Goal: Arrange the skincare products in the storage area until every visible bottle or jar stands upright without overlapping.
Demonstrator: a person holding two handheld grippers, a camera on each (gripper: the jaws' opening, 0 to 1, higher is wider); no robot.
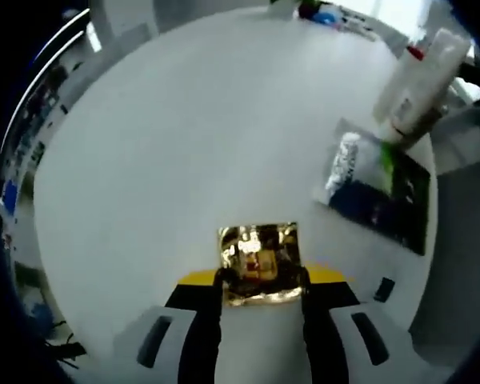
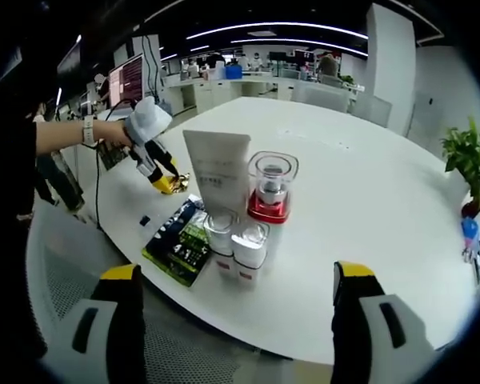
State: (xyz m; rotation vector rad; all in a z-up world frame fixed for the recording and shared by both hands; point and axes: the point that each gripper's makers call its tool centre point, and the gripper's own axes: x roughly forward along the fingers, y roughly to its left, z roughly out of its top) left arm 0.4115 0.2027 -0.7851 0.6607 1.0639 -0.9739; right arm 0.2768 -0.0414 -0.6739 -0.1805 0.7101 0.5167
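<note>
**Gold packet held at the table's edge; bottles stand grouped**

Fingers of the left gripper [image 1: 260, 282] pinch a shiny gold packet [image 1: 258, 262] between their black tips, just above the white table [image 1: 168, 144]. To its right in the left gripper view lies a dark sachet [image 1: 376, 188], flat on the table, and past it a white tube [image 1: 420, 80] rises at the far edge.

In the right gripper view, a person's hand [image 2: 116, 134] at the left holds the other gripper [image 2: 162, 178], its yellow-tipped jaws closed on the same gold packet [image 2: 176, 184]. Next comes the sachet [image 2: 178, 240], lying flat near the table edge. Touching its right side stand two small white-capped bottles [image 2: 236, 244], upright, with the white tube [image 2: 218, 172] upright behind them and a clear red-based jar [image 2: 270, 188] just beside the tube. The right gripper [image 2: 236, 288] stands wide apart, holding nothing, its jaws well short of the group.
</note>
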